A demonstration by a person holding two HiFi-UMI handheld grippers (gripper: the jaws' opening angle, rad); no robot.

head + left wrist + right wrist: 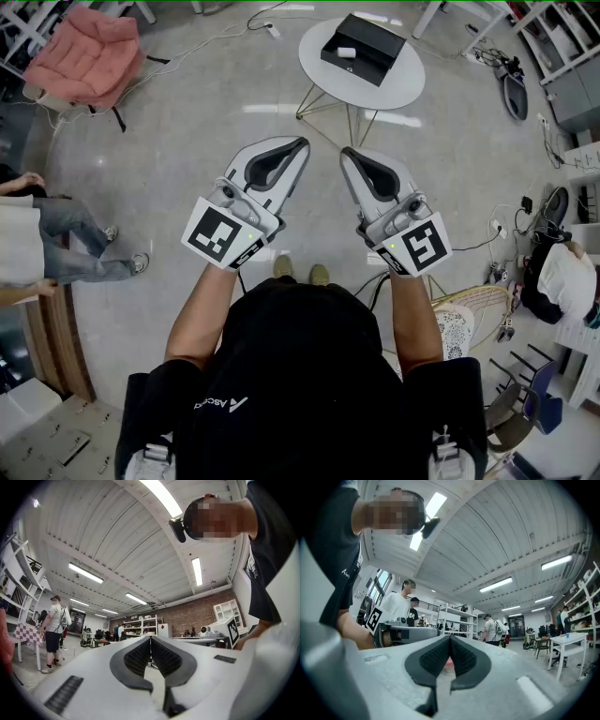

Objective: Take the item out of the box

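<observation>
Head view looks down past the person's arms, each holding a tool out over the grey floor toward a round white table (405,86). The left tool (302,143) and right tool (347,152) hang on the near side of the table, short of it, with their tips angled toward each other. From above neither carries anything. On the table sits a black box (370,47) with a small white item (346,52) at its left end. At this size it is hard to tell whether the item lies inside the box or on top of it. A pink chair (89,54) stands well left of the table, and another person's legs in jeans (75,246) are cut off by the frame's left edge.

Left gripper view gives what the head view cannot. The left tool's ribbed pads (139,657) are clenched flat against each other with nothing between them. This camera tilts up at the ceiling lights, so the table, box and item fall outside it. A bystander in a white shirt (55,620) stands off to the left, and the right tool shows at the right edge.

Right gripper view shows the right tool's pads (464,658) likewise closed tip to tip and empty. A pink smear shows through the slot behind the tips, too blurred to name. The left tool juts in from the left, and the table with the box is out of sight here too.
</observation>
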